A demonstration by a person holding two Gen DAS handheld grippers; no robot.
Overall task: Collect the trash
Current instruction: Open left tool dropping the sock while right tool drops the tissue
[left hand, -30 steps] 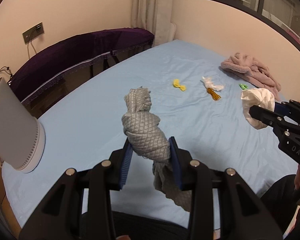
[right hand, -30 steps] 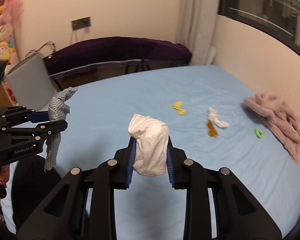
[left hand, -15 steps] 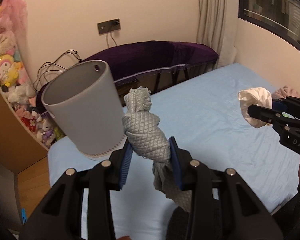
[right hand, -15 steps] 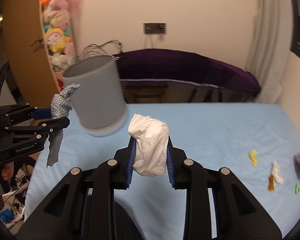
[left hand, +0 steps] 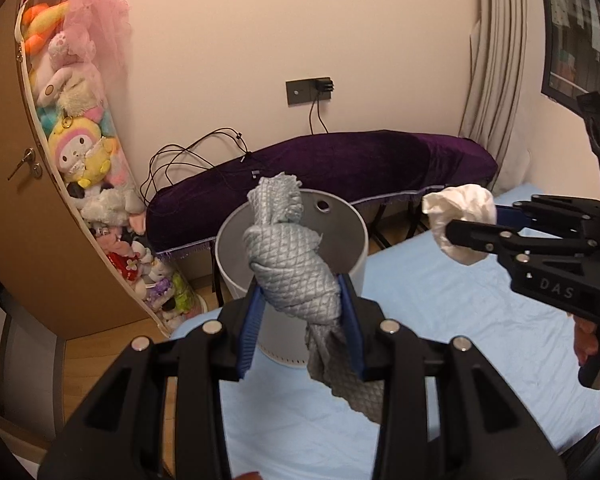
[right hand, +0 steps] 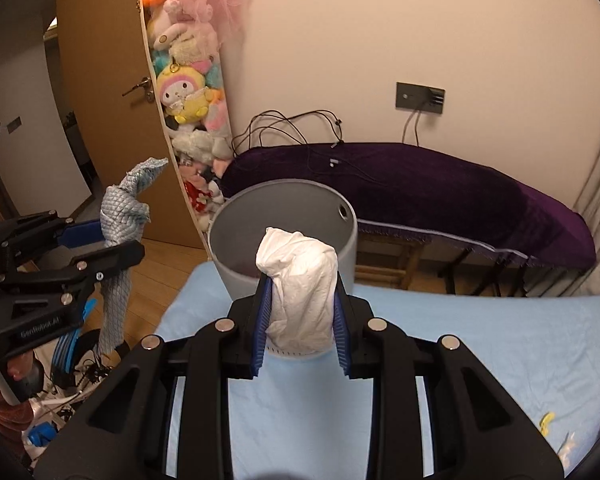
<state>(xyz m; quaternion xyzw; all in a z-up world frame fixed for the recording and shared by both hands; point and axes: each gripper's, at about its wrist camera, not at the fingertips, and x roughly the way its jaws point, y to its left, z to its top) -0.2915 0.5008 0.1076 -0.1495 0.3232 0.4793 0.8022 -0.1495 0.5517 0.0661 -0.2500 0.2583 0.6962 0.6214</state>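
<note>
Left gripper [left hand: 300, 320]: clamped on knotted grey quilted cloth [left hand: 290, 256], raised before bin.
Right gripper [right hand: 300, 320]: pinching crumpled white tissue wad [right hand: 300, 280], likewise lifted for dropping.
Grey waste bin [right hand: 236, 268]: upright on blue bedsheet [right hand: 480, 352] corner, mouth open just beyond both loads.
Remaining: yellow scrap [right hand: 546, 422] on sheet, uncollected.
</note>
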